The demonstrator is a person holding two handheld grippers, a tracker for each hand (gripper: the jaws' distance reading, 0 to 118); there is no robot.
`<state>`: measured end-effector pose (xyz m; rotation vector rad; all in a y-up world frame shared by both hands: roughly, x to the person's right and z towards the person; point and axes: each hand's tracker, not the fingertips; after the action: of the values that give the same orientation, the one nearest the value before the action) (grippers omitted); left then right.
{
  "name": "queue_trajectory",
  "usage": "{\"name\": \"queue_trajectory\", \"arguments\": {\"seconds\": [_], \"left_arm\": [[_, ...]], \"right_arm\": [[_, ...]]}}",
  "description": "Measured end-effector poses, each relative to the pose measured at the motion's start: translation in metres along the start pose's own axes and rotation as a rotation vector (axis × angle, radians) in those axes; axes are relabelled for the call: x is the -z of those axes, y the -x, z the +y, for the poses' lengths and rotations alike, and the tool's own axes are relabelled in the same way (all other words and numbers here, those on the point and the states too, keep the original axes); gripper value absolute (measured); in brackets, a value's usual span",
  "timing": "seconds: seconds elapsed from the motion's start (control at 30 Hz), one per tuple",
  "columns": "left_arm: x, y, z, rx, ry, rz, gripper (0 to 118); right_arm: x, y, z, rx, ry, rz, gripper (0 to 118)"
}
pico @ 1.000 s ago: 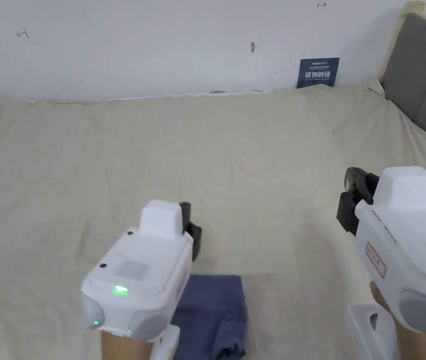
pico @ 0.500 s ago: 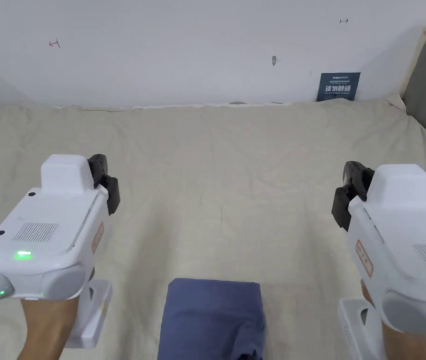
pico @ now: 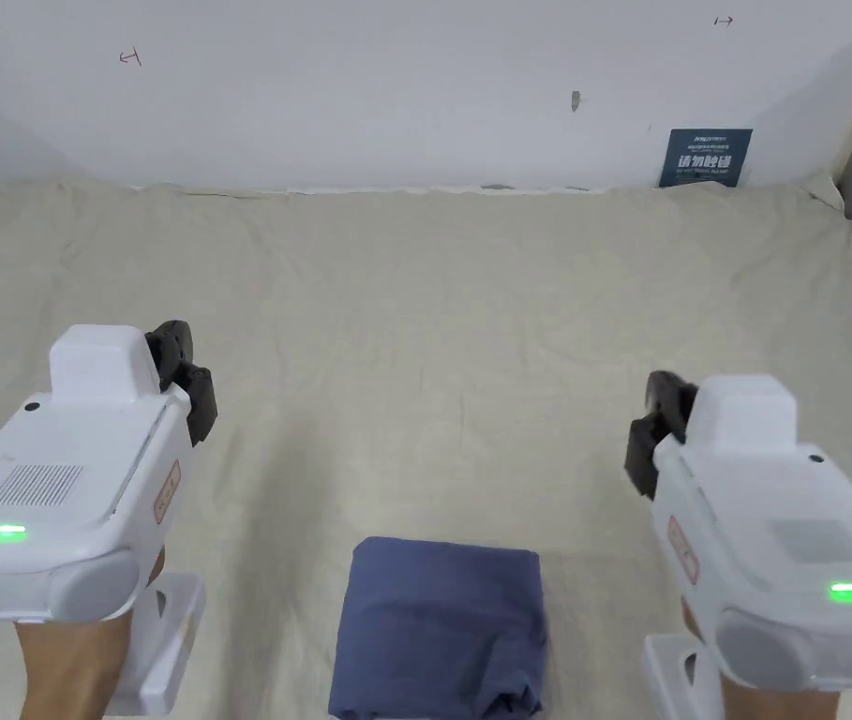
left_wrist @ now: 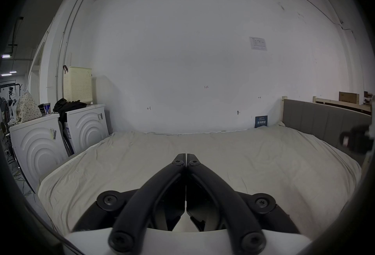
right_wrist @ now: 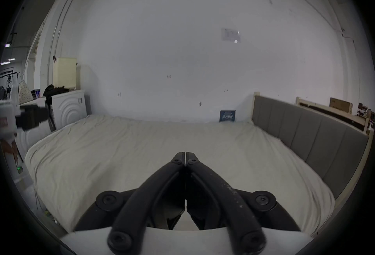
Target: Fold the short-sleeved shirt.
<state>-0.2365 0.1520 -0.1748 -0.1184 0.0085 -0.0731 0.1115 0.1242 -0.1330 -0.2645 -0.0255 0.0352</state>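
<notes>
Bed [pico: 433,309]: one; cream sheet, wrinkled. Risk: a jaw that dips could snag the sheet and drag it.
Shirt [pico: 442,628]: one; blue, folded into a compact rectangle at the near centre. Risk: the loose near edge could unfold if it is nudged.
Left gripper [left_wrist: 185,158]: one; jaws closed on nothing, held left of the shirt.
Right gripper [right_wrist: 185,156]: one; jaws closed on nothing, held right of the shirt.

Right gripper [right_wrist: 185,154], jaws pressed together, above beige bed sheet [right_wrist: 121,149], grey headboard [right_wrist: 316,141] alongside.
</notes>
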Motion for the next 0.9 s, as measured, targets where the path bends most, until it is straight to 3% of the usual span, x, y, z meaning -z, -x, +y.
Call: {"name": "queue_trajectory", "arguments": {"seconds": [0.27,0.47,0.5,0.53,0.6,0.67,0.73,0.77,0.8,0.87,0.9], "left_arm": [[0.006,0.007,-0.013,-0.029,0.051,-0.032,0],[0.017,0.008,-0.034,-0.071,0.151,-0.081,0],[0.019,0.007,-0.039,-0.086,0.177,-0.093,0],[0.021,0.007,-0.045,-0.111,0.21,-0.11,0],[0.027,0.006,-0.055,-0.169,0.27,-0.144,0],[0.033,0.005,-0.068,-0.231,0.354,-0.189,3],[0.043,0.003,-0.083,-0.318,0.476,-0.236,21],[0.047,0.001,-0.091,-0.351,0.54,-0.258,39],[0.051,0.0,-0.099,-0.387,0.605,-0.272,70],[0.062,-0.004,-0.117,-0.451,0.748,-0.304,103],[0.066,-0.007,-0.126,-0.471,0.807,-0.324,103]], "right_arm": [[0.047,0.064,-0.114,-0.034,0.346,0.142,2],[0.072,0.09,-0.194,-0.067,0.631,0.167,2],[0.074,0.092,-0.206,-0.062,0.618,0.158,2],[0.066,0.092,-0.206,-0.073,0.503,0.135,2],[0.065,0.098,-0.204,-0.145,0.516,0.133,1],[0.064,0.096,-0.202,-0.123,0.518,0.137,1],[0.066,0.089,-0.2,-0.048,0.538,0.149,1],[0.067,0.087,-0.2,-0.039,0.542,0.154,1],[0.067,0.085,-0.199,-0.034,0.543,0.156,1],[0.066,0.086,-0.199,-0.04,0.544,0.16,1],[0.067,0.085,-0.199,-0.038,0.545,0.161,1]]}}
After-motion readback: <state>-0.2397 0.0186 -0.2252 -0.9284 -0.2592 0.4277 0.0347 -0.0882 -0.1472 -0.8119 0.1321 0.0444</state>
